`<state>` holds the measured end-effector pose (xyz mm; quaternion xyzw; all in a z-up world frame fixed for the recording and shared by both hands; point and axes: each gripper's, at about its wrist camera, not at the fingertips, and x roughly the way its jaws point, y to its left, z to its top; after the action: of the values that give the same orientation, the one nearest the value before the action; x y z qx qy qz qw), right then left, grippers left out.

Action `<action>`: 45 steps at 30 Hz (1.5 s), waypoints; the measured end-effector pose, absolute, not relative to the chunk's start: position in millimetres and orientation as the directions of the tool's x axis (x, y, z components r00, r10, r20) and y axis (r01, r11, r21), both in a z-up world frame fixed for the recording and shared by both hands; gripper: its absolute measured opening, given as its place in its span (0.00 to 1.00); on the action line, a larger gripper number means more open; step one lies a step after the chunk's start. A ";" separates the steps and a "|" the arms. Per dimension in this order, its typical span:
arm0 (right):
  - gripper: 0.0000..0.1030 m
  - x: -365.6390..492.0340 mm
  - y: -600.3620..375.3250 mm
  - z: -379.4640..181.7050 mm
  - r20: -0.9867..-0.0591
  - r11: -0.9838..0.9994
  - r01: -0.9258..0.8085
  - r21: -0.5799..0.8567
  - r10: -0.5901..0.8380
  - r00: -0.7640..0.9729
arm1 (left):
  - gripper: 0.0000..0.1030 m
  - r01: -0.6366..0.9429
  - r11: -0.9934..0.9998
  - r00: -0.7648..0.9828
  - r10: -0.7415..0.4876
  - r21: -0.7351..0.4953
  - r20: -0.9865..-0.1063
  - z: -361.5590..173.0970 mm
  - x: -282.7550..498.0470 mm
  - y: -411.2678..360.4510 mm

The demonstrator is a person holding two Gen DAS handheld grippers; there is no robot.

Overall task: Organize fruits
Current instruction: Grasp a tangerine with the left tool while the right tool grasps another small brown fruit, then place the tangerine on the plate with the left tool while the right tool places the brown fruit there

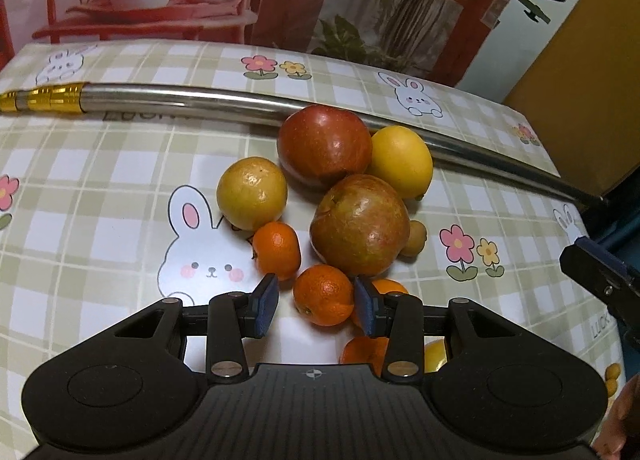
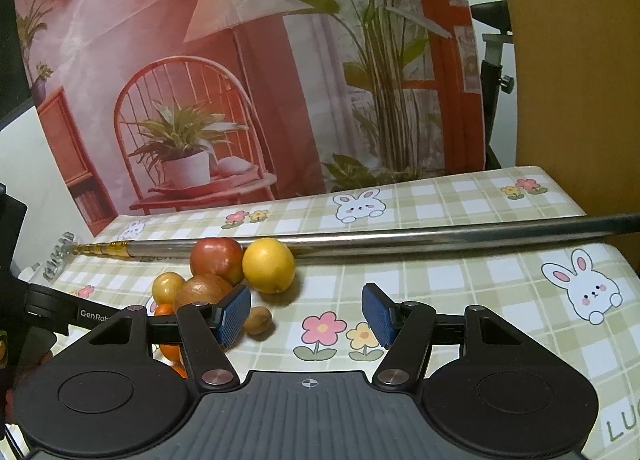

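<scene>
L gripper (image 1: 316, 306) is down over the fruit pile with a tangerine (image 1: 323, 294) sitting between its blue pads, jaws narrow but a sliver of gap shows each side, so not clamped yet, I'd say. Risk: the pile's packed tight. A second tangerine (image 1: 277, 250) sits just left, more orange ones tuck under the right finger, and the big mottled apple (image 1: 360, 224) sits right behind, so closing off-centre could nudge a neighbour and send round fruit rolling. R gripper (image 2: 306, 316) hovers w/ jaws wide, nothing in them, over bare checked tablecloth (image 2: 460, 280); a small brown fruit (image 2: 258, 320), maybe a longan, hard to tell, lies just beside its left pad. Behind the pile: red apple (image 1: 324, 141), lemon (image 1: 402, 161), yellow citrus (image 1: 252, 192), and a metal pole (image 1: 180, 97) across the table.
</scene>
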<state>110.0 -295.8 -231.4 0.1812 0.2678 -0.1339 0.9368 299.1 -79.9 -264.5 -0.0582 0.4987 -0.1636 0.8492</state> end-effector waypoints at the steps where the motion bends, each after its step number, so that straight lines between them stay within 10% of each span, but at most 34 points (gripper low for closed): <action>1: 0.57 110.1 -295.9 -231.6 -0.551 0.898 0.349 0.269 -0.154 0.820 | 0.45 0.216 0.939 0.444 -0.339 -0.268 -0.829 -265.6 299.4 -79.2; 4: 0.57 110.9 -295.8 -232.2 -0.553 0.895 0.352 0.273 -0.154 0.819 | 0.55 0.205 0.944 0.449 -0.325 -0.258 -0.833 -269.9 301.0 -79.1; 8: 0.57 111.0 -296.1 -234.0 -0.559 0.893 0.354 0.279 -0.149 0.816 | 0.35 0.206 0.928 0.425 -0.372 -0.311 -0.825 -275.6 303.5 -75.5; 24: 0.56 122.4 -297.2 -251.3 -0.588 0.897 0.333 0.289 -0.108 0.802 | 0.35 0.260 0.927 0.505 -0.369 -0.270 -0.780 -240.8 278.8 -41.7; 45: 0.30 217.5 -257.7 -293.0 -0.678 0.995 0.068 0.074 0.001 0.735 | 0.35 0.353 0.920 0.570 -0.356 -0.170 -0.741 -230.1 224.0 -4.0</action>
<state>217.5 -257.6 -293.0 0.0469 0.3635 -0.0180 0.9302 224.0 -4.0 -230.1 -0.0015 0.4184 -0.2000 0.8860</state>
